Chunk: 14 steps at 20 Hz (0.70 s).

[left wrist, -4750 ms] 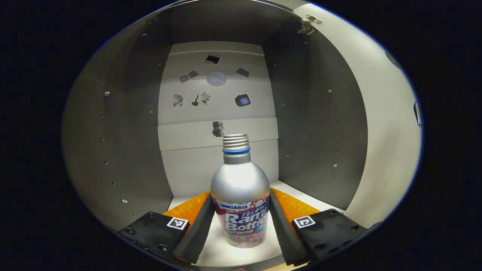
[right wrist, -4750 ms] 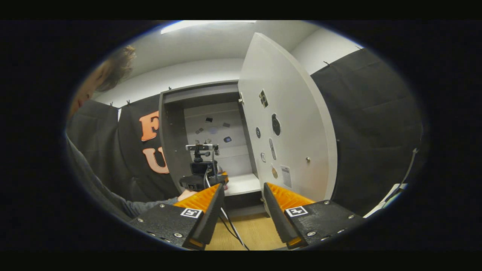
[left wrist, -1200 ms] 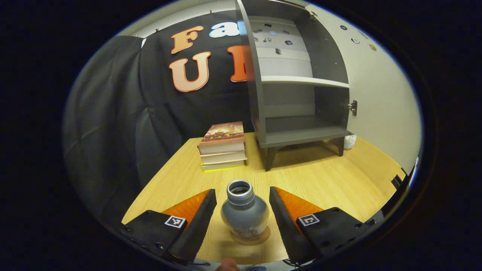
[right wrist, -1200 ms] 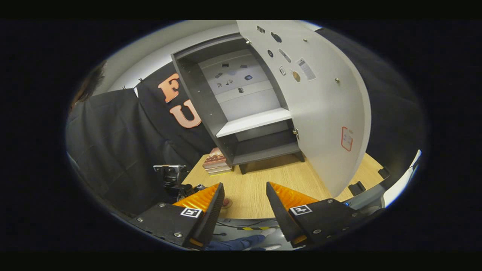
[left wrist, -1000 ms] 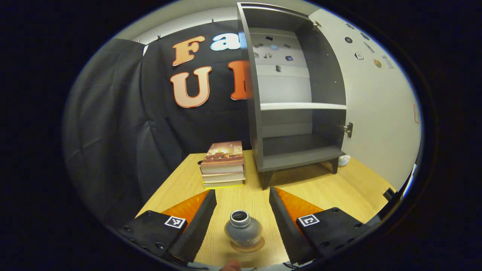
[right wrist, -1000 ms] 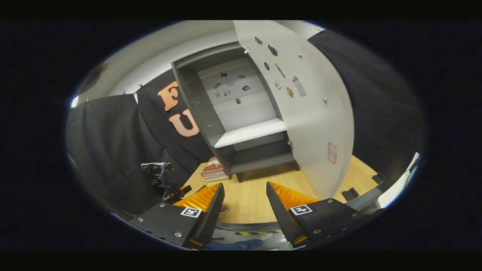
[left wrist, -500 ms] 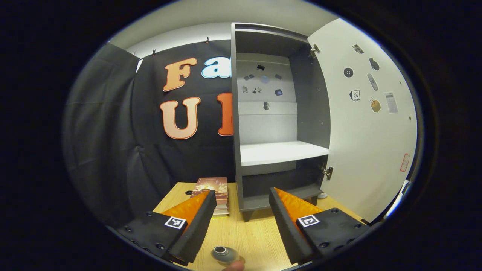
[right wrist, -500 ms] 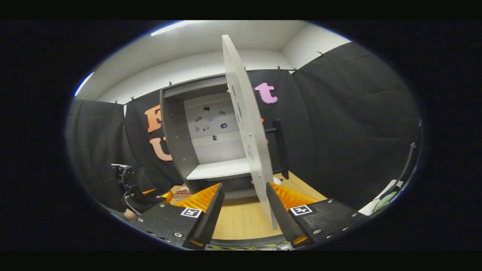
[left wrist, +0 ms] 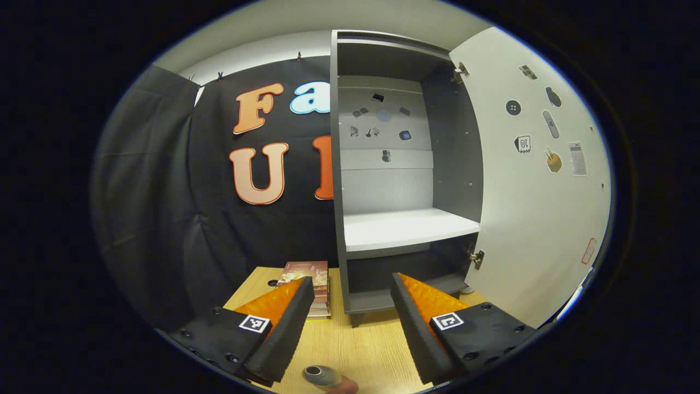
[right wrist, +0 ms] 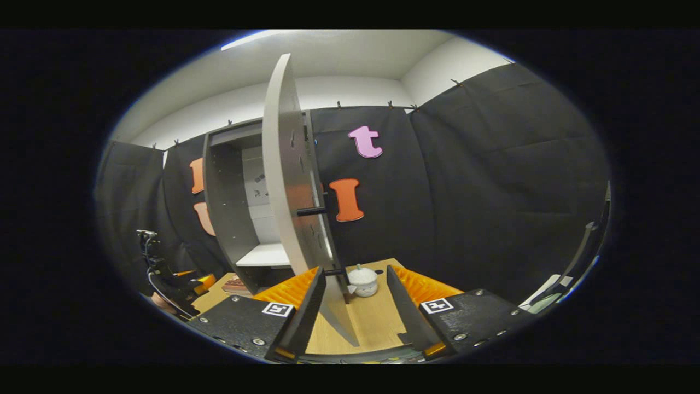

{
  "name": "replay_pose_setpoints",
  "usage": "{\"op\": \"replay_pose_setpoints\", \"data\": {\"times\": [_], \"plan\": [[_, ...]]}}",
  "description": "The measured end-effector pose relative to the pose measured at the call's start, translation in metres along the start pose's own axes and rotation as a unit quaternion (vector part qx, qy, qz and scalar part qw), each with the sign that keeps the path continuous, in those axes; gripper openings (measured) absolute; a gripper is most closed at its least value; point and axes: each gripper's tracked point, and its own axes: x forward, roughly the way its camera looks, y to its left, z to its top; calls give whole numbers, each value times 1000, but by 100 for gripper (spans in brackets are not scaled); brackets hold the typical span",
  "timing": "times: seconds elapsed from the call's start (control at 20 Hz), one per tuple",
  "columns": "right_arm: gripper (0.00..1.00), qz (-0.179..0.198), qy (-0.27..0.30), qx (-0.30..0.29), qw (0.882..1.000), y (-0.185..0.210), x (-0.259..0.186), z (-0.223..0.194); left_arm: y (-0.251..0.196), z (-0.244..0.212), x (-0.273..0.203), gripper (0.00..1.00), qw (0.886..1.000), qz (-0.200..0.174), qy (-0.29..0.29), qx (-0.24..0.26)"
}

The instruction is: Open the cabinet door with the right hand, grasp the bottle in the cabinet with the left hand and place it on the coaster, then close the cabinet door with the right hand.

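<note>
Grey panels form the cabinet (left wrist: 350,164), which stands at twelve o'clock in the left gripper view, its pale shelf (left wrist: 407,227) bare and small stickers dotted on its back wall. The white cabinet door (left wrist: 538,180) hangs open at three o'clock there, more stickers on its inner face and a hinge (left wrist: 477,257) showing near its lower edge. In the right gripper view the same door is seen edge-on at eleven o'clock, with its dark bar handle (right wrist: 313,210) projecting toward the cloth wall. The wooden table (left wrist: 361,345) spreads beneath the cabinet. A stack of books (left wrist: 306,282) lies on it at seven o'clock from the cabinet's foot, just beside it. A small white lidded pot (right wrist: 363,280) sits on the table past the door, at twelve o'clock from the right gripper (right wrist: 353,295), whose fingers stand spread apart and hold nothing; the door's lower edge runs down between them, whether touching either I cannot tell. The left gripper (left wrist: 351,312) is likewise spread wide and empty. The bottle (left wrist: 321,376) stands on the table at six o'clock in the left gripper view, below the fingers and clear of them, only its open silver neck visible; whatever it stands on is hidden.
</note>
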Motion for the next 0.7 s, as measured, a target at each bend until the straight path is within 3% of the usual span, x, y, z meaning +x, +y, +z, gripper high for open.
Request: {"op": "replay_pose_setpoints", "data": {"times": [0.45, 0.7], "plan": [[70, 18, 12, -23, 999, 17, 14, -12, 8, -1, -2, 92, 1000, 9, 5, 13], [70, 58, 6, -18, 998, 50, 13, -18, 19, -4, -15, 92, 1000, 15, 7, 11]]}}
